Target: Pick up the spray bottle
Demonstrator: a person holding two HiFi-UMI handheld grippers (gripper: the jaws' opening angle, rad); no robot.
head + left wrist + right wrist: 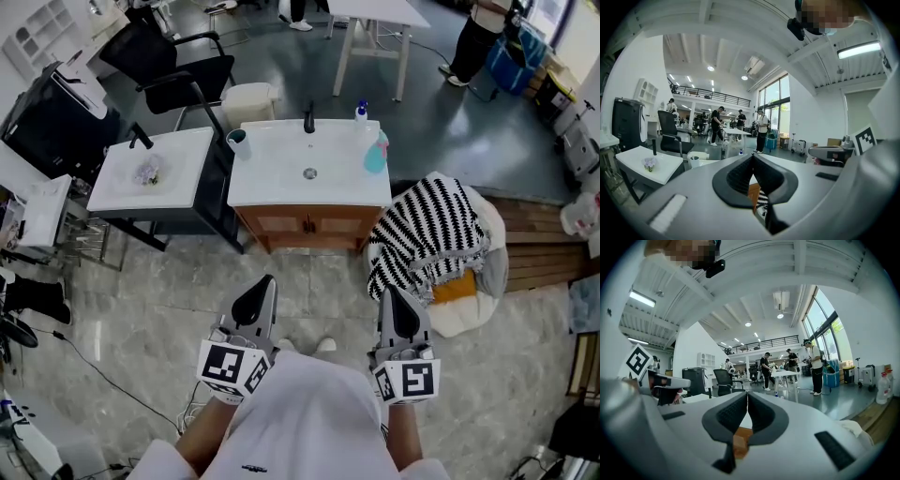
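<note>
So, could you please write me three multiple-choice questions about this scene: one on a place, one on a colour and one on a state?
1. Where on the sink counter does the teal cup stand, seen from the head view?
A. at its far left corner
B. at its near right corner
C. inside the basin

2. Which colours has the striped blanket beside the cabinet?
A. red and white
B. black and white
C. blue and yellow

3. How are the left gripper and the right gripper?
A. both open
B. the left shut on a bottle
C. both shut and empty

Answers:
1 A: the cup stands at the counter's far left edge, left of the tap.
2 B: its stripes are black and white.
3 C: in each gripper view the jaws meet with nothing between them.
</note>
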